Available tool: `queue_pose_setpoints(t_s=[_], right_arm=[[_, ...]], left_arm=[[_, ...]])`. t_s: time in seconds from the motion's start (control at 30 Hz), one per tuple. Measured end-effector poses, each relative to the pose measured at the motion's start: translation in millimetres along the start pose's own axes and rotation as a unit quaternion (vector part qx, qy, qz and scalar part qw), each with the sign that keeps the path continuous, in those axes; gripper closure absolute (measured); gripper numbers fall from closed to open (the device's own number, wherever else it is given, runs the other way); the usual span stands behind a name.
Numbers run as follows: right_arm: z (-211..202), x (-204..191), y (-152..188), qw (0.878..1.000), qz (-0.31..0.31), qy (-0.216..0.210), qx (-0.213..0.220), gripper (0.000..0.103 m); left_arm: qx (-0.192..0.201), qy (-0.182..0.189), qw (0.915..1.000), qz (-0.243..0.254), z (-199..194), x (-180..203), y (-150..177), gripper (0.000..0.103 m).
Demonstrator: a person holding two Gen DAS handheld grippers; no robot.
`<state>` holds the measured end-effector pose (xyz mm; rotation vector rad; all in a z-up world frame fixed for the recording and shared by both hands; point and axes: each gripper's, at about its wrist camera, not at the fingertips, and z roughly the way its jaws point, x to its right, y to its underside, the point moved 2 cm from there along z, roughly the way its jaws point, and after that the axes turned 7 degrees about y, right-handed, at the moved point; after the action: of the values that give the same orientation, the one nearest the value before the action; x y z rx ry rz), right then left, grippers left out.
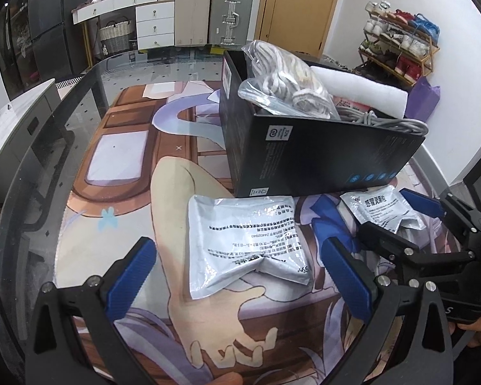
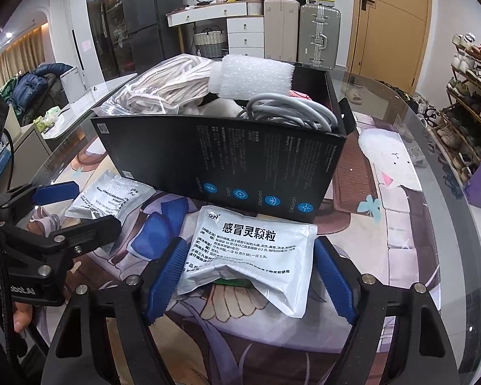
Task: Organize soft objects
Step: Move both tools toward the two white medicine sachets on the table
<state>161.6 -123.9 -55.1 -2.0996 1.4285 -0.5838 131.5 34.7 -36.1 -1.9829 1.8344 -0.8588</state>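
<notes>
A black box [image 1: 317, 157] is seen standing on the printed mat [image 1: 118, 192] that covers the glass surface [image 1: 80, 102]. The box is filled with a clear bag of striped cloth [image 1: 285, 77], a white foam roll [image 1: 359, 91] and a coiled grey cable [image 1: 391, 123].

Two silver sachets are laid flat on the mat just in front of the box's near side. The first silver sachet [image 1: 250, 243] is found between the spread blue fingers [image 1: 131, 276] of the left gripper [image 1: 243, 276]; the fingers are held wide apart, beside the sachet's edges, and nothing is held by them. This sachet's far edge lies at the foot of the box.

The second silver sachet [image 2: 250, 256], printed with black characters, is framed by the right gripper [image 2: 250, 284], whose fingers [image 2: 168, 277] are likewise spread on either side of it, with nothing clamped; whether the pads touch the foil cannot be told. A green item is glimpsed under its crumpled near edge.

Each gripper is visible at the side of the other's view.
</notes>
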Motion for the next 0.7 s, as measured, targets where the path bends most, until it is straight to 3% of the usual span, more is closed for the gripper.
queue_pose_setpoints(t_s=[0.33,0.43,0.7], right_arm=[[-1,4,1,1.0,0.007,-0.01,0.003,0.022],[-1,5,0,1.0,0.006,-0.011,0.003,0.022],[0,6,1,1.0,0.006,-0.011,0.003,0.022]], left_arm=[[-0.021,-0.055,0.9982,0.008,8,4,-3,0.002],[-0.022,-0.057,0.9981,0.009,7,3,-1,0.002],[-0.015,-0.049,0.9982,0.032,1,13,-1,0.022]])
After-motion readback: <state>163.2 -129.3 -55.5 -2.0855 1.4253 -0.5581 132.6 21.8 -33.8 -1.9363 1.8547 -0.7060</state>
